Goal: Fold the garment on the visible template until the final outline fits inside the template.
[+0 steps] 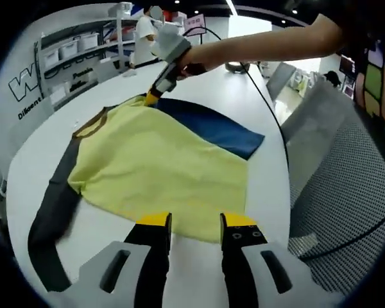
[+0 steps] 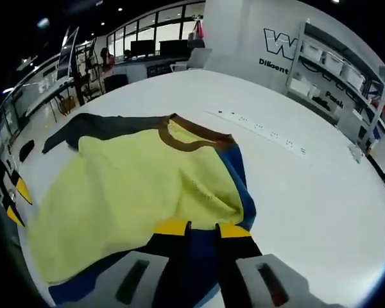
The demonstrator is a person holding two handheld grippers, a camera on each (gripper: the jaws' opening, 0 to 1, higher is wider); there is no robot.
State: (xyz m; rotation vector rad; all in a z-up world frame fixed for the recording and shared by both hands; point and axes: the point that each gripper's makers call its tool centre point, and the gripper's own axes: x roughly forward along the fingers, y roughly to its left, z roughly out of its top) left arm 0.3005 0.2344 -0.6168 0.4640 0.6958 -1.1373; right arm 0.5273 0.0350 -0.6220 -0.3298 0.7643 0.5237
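Note:
A yellow shirt (image 1: 160,167) with a brown collar (image 1: 93,123) lies flat on the white table (image 1: 244,90). Its dark grey sleeve (image 1: 51,205) stretches out to the left, and the blue sleeve (image 1: 212,125) lies on the right. My left gripper (image 1: 196,224) is open at the shirt's near hem, with nothing between its fingers. A hand holds my right gripper (image 1: 151,98) at the far shoulder. In the right gripper view, my right gripper (image 2: 204,230) is shut on the blue sleeve (image 2: 240,186) beside the yellow shirt (image 2: 128,192). The left gripper (image 2: 18,202) shows at the left edge.
A row of sockets (image 2: 256,125) is set into the table (image 2: 308,205) beyond the collar. A black cable (image 1: 269,109) runs across the table to a grey mesh chair (image 1: 346,192) at its edge. Shelves with bins (image 2: 333,64) stand behind.

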